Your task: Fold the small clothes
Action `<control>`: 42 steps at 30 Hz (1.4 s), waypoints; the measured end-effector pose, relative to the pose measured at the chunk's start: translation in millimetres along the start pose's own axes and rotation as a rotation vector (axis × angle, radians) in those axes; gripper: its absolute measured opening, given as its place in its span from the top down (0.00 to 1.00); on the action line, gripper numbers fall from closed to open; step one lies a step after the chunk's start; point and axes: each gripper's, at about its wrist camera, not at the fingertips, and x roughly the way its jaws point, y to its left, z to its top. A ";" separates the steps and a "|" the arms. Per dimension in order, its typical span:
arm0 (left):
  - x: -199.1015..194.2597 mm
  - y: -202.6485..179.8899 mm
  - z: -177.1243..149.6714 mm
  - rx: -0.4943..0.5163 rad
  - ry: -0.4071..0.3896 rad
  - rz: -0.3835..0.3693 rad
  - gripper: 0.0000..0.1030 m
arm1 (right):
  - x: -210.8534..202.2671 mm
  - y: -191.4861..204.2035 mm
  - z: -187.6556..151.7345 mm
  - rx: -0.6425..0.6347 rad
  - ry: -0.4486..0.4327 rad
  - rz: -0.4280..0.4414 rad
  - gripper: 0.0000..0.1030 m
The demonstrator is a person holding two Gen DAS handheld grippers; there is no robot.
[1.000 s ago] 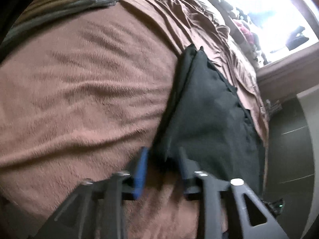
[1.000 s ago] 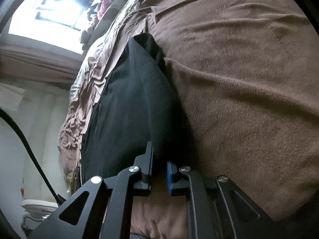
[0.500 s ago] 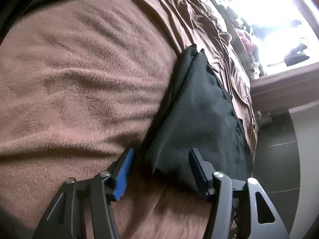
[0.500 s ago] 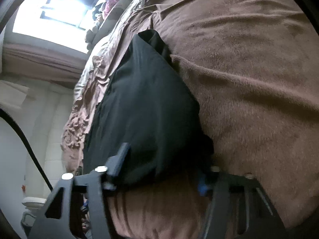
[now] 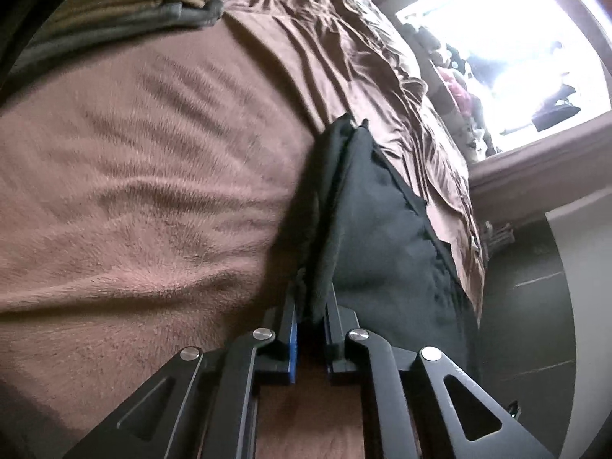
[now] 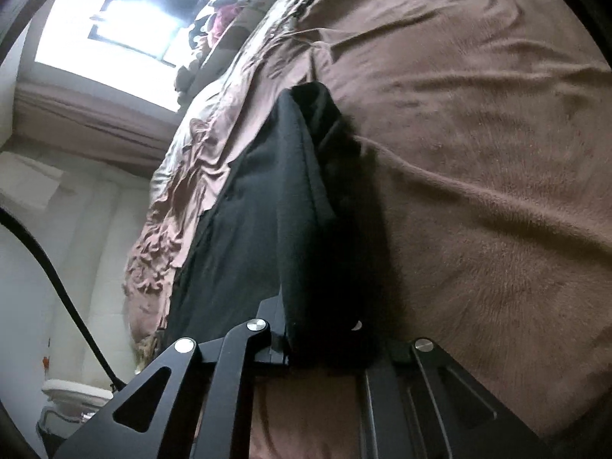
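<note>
Both the left gripper [image 5: 310, 315] and right gripper [image 6: 319, 338] have just closed, their fingers pinching the near edge of the black garment [image 5: 382, 229]. Lift both corners evenly, keeping the edge taut. Soft, dark, already doubled, it stretches ahead of the fingers over the brown blanket [image 5: 153, 191].

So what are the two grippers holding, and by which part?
Both pinch the black garment at its near edge: left gripper and right gripper, one corner each.
</note>
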 end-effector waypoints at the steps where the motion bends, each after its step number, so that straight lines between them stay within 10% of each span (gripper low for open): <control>1: -2.9 0.0 0.8 -0.001 0.000 -0.002 0.91 | -1.4 1.1 -1.4 -0.007 0.002 0.002 0.94; 22: -34.9 38.8 -46.5 -0.044 0.028 -0.038 0.90 | -28.0 -14.1 -22.2 -0.032 0.083 -0.046 0.94; 26: -26.9 45.0 -47.9 -0.082 0.047 -0.035 0.86 | -25.0 1.2 -22.6 -0.119 0.106 -0.165 0.89; 31: -26.0 49.9 -51.5 -0.094 0.048 -0.067 0.57 | -47.3 16.2 -20.7 -0.162 0.077 -0.246 0.75; 42: -14.0 45.7 -61.0 -0.107 0.053 -0.115 0.57 | -88.5 79.9 -34.8 -0.296 -0.011 -0.262 0.67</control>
